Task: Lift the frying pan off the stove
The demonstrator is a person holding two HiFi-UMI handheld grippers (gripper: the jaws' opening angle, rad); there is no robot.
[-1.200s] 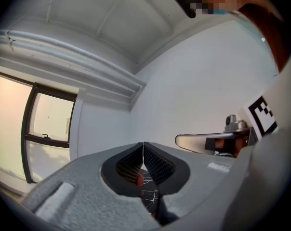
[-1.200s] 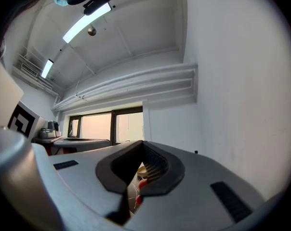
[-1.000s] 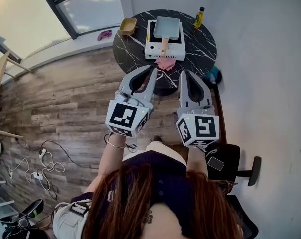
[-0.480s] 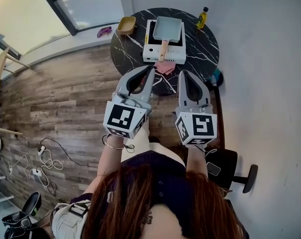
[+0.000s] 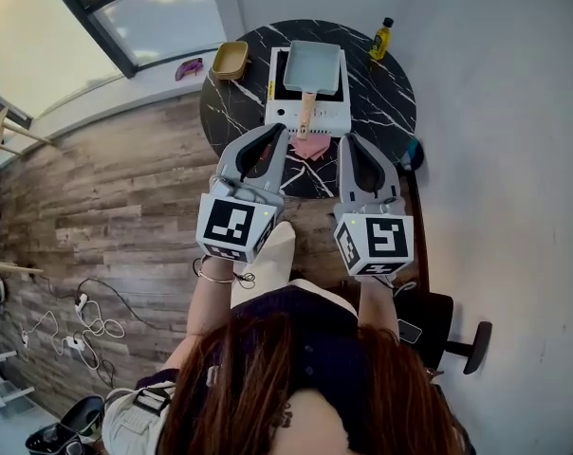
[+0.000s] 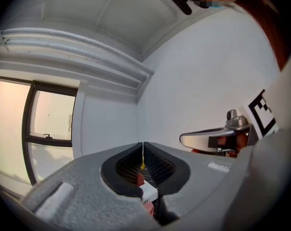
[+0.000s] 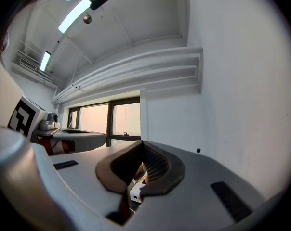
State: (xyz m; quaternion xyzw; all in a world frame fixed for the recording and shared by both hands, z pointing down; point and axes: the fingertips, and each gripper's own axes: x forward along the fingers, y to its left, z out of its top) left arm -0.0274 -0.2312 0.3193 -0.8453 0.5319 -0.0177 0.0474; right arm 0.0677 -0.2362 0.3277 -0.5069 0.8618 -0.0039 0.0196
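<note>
The square frying pan (image 5: 312,64) sits on the white portable stove (image 5: 279,114), top centre of the frame on the round black desk (image 5: 386,98), its wooden handle (image 5: 305,115) pointing down-frame. The left tongs (image 5: 284,132) and right tongs (image 5: 345,141) are both pressed together and empty, below the stove and clear of the pan. Reaching in, opening, gripping the handle and lifting all remain.

Pan (image 5: 312,67) on stove (image 5: 326,119), mid table (image 5: 386,102); bowl (image 5: 230,60) to its L, bottle (image 5: 380,38) R, cloth (image 5: 311,147) in front.
</note>
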